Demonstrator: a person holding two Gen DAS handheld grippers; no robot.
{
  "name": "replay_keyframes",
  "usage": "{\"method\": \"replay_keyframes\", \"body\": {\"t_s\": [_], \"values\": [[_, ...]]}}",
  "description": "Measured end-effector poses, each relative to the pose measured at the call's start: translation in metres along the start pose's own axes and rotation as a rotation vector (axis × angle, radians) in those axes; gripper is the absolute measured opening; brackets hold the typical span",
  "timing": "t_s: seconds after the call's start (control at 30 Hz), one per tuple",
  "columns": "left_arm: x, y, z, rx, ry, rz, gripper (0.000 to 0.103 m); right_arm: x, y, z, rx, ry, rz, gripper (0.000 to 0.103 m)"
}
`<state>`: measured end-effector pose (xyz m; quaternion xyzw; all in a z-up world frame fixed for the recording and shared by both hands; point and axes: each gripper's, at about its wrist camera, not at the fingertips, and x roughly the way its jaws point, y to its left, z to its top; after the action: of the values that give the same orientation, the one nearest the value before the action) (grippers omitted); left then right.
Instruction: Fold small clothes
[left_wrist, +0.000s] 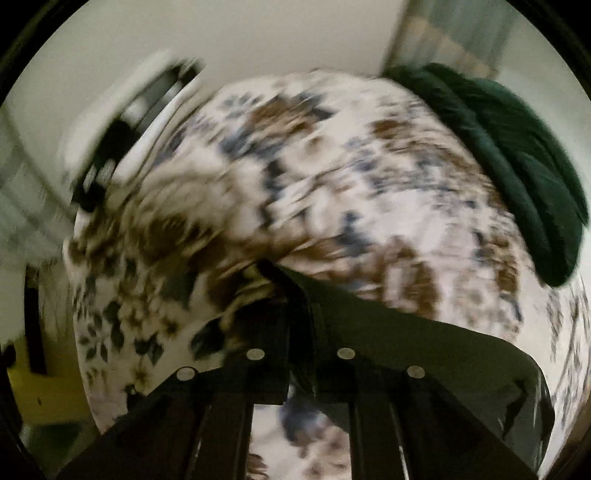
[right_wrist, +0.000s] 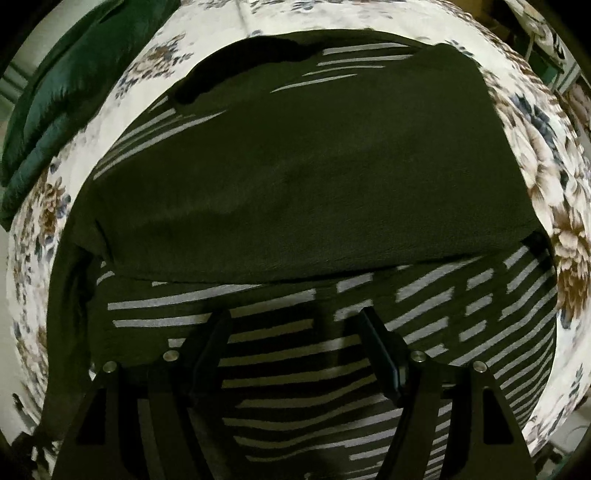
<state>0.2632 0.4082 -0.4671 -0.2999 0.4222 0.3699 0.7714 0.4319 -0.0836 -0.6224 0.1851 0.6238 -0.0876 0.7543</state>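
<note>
Surface: floral bedspread (right_wrist: 546, 192) in white, brown and blue, covering a bed that fills both wrist views; a plain pale wall (left_wrist: 258, 33) stands behind it in the upper part of the left wrist view.

Garment: dark top with grey stripes (right_wrist: 314, 177), spread over the middle of the right wrist view, its upper half already lying plain side up over the striped lower half, so a fold edge runs left to right across the frame.

Long axis: roughly left to right in the right wrist view, crosswise to the way the fingers point.

Left hand-held gripper (left_wrist: 295, 295): clenched on a dark edge of the same garment (left_wrist: 388, 332), which trails from the fingertips toward the lower right of its frame; the view is badly motion-blurred.

Right hand-held gripper (right_wrist: 295, 332): released, jaws standing apart above the striped cloth at bottom centre, pinching nothing that can be seen.

Which hand is nearer: the left already has cloth, while the right hangs just over the striped lower panel, which lies directly below and ahead of its fingers.

Judged next need: a matching hold by the right on the near edge, so both sides travel together.

Bystander: dark green quilted bundle (right_wrist: 66, 92) at upper left of the right wrist view, beside the garment but apart from it.
</note>
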Motion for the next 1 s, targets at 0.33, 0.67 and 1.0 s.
{"method": "replay_keyframes", "body": {"t_s": [0.33, 0.67, 1.0], "values": [[-0.07, -0.186, -0.038, 0.393, -0.132, -0.148, 0.006, -0.002, -0.077, 0.031, 0.074, 0.026, -0.039, 0.073], [-0.136, -0.4, -0.204, 0.82, -0.109, -0.404, 0.006, -0.01, -0.168, 0.057, 0.097, 0.02, -0.053, 0.073], [-0.14, -0.429, -0.288, 0.857, 0.035, -0.444, 0.011, -0.038, -0.202, 0.05, -0.013, 0.04, -0.014, 0.073]]}}
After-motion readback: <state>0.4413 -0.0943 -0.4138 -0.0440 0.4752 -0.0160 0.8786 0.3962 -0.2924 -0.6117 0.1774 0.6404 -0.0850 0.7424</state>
